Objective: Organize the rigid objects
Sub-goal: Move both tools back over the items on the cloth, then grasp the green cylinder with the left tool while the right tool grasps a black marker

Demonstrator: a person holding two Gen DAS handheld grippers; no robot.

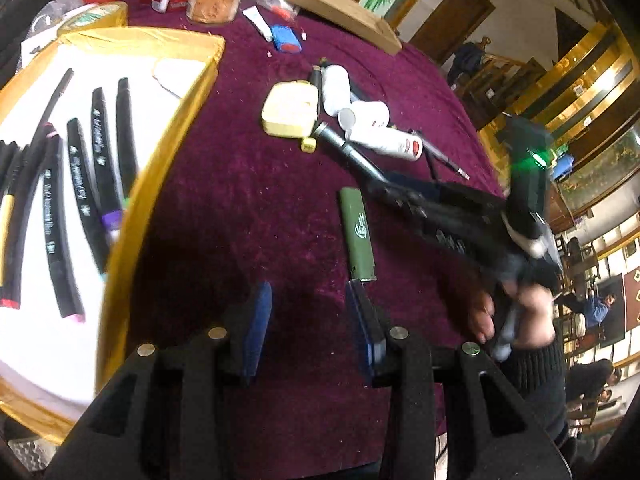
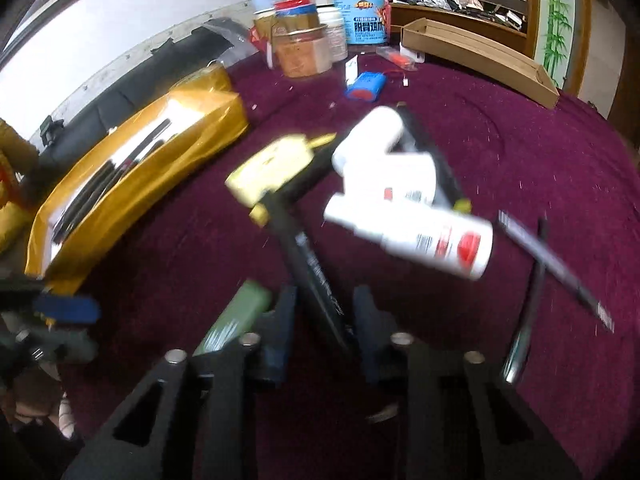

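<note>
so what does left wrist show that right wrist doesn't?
Left wrist only: the markers laid out on the white lining of the gold box, the right claw seen from the side, open around a black marker, and the hand holding it.
Right wrist only: two loose pens at right, the blue-labelled jar.
Both: green lighter, white bottles, yellow tin, maroon cloth.

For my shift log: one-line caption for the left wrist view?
Left tool open over purple cloth, green lighter just ahead; markers lie in the gold tray.
</note>
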